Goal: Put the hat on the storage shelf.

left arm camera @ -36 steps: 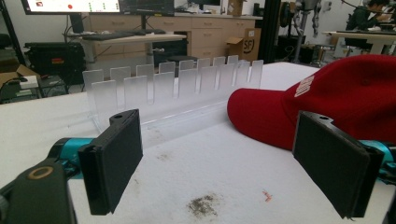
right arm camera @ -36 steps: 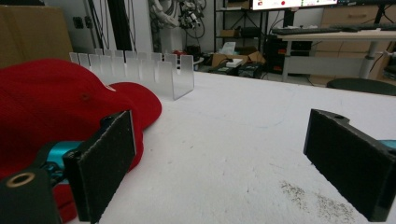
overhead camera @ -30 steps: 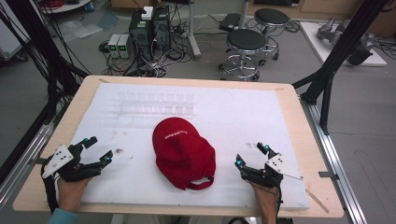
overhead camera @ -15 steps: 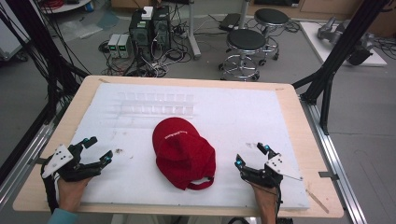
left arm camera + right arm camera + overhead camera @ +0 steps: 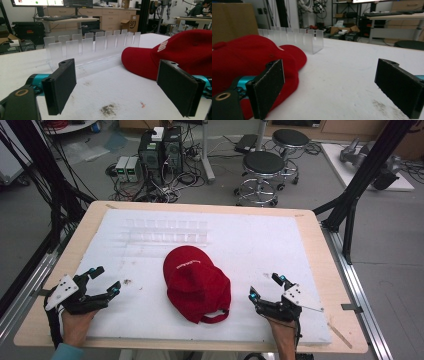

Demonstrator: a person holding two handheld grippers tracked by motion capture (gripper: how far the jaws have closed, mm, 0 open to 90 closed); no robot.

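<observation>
— Two grippers, both sitting low on the white mat (image 5: pixel 280 245); how are they standing?

— Left gripper (image 5: pixel 104 281) is resting with its jaws spread wide and nothing between them, well to the left of the red cap (image 5: pixel 196 282). Right gripper (image 5: pixel 265 288) is doing the same just right of the cap, jaws wide apart and empty.

— And the cap itself?

— It is lying crown up near the middle of the mat, brim pointing away from the person, strap loop facing the near edge. In the left gripper view the cap (image 5: pixel 175 53) is showing behind the far-side jaw; in the right gripper view the cap (image 5: pixel 244 60) is filling the space behind the other jaw.

— Anything beyond the cap?

— Clear slotted rack (image 5: pixel 165 231) is standing just past the brim, its row of upright dividers running along the mat. A dark smudge (image 5: pixel 109 110) is marking the mat between the left jaws.
</observation>
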